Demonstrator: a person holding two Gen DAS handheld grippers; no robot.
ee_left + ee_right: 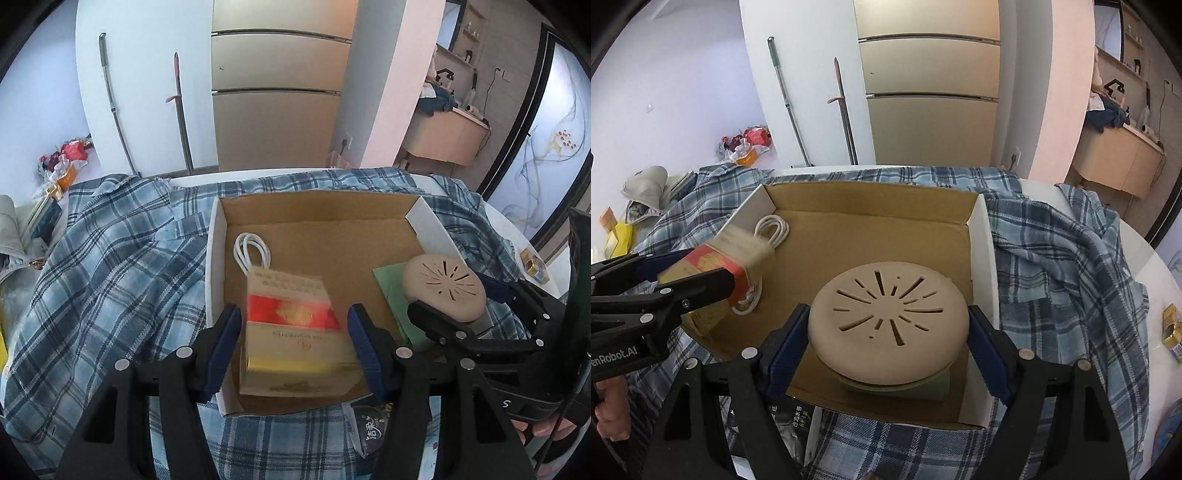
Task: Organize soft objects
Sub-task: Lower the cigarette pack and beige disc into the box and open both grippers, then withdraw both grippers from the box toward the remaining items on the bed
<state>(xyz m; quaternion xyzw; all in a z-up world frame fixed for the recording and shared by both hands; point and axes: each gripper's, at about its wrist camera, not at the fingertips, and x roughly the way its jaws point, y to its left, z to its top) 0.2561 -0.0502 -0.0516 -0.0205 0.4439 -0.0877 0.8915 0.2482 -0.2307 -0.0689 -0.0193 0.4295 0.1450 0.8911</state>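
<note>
Our left gripper (295,347) is clamped on a gold-and-red carton (295,332), blurred, over the near left of the cardboard box (317,210). Our right gripper (888,343) is clamped on a round tan slotted disc (888,317) over a green pad (938,387) at the box's near right. Farther in lies a coiled white cable (253,253). We judge sorting partway; both pieces remain unreleased. Around the box spreads a plaid shirt (110,258).

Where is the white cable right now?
The white cable lies coiled in the cardboard box's far-left corner, just behind the gold-and-red carton in the left gripper.
</note>
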